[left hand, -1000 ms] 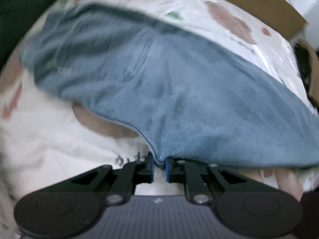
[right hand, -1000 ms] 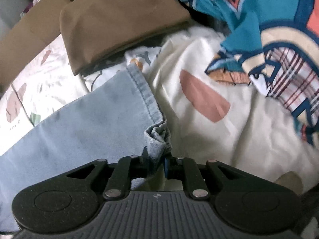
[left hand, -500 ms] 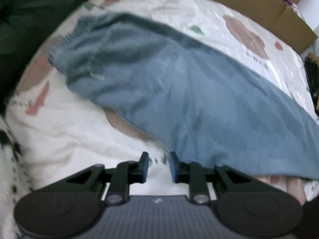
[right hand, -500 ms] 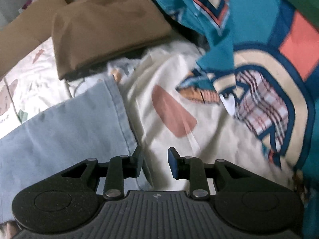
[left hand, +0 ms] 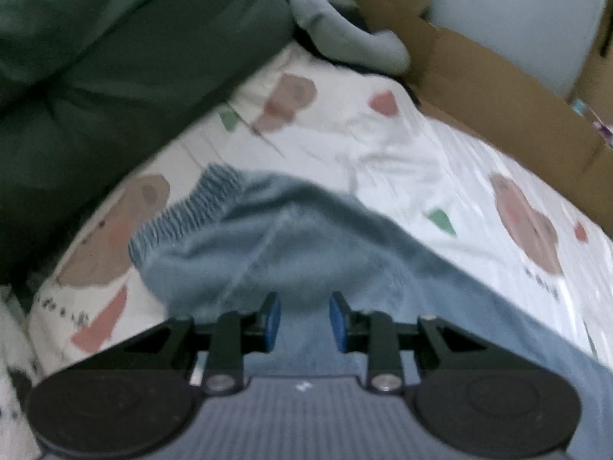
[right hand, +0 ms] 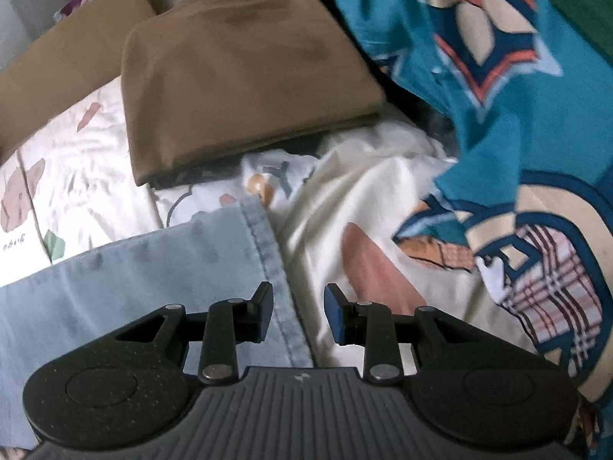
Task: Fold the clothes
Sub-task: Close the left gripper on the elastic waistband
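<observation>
One blue jeans (left hand: 291,253) lying flat on a printed bedsheet (left hand: 383,145), ribbed waistband far left, hem (right hand: 268,253) stitched, two tools, left tool (left hand: 304,320) and right tool (right hand: 299,316) both narrowly parted, empty.

Both claws (left hand: 304,320) (right hand: 298,316) parted, empty.

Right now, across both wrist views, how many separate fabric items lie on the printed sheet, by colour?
Blue denim: 1, the jeans, also in the right view
Brown: 1, folded garment
Teal patterned: 1, cloth
Grey: 1, bundle
Dark green: 1, bedding
Total: 5
</observation>
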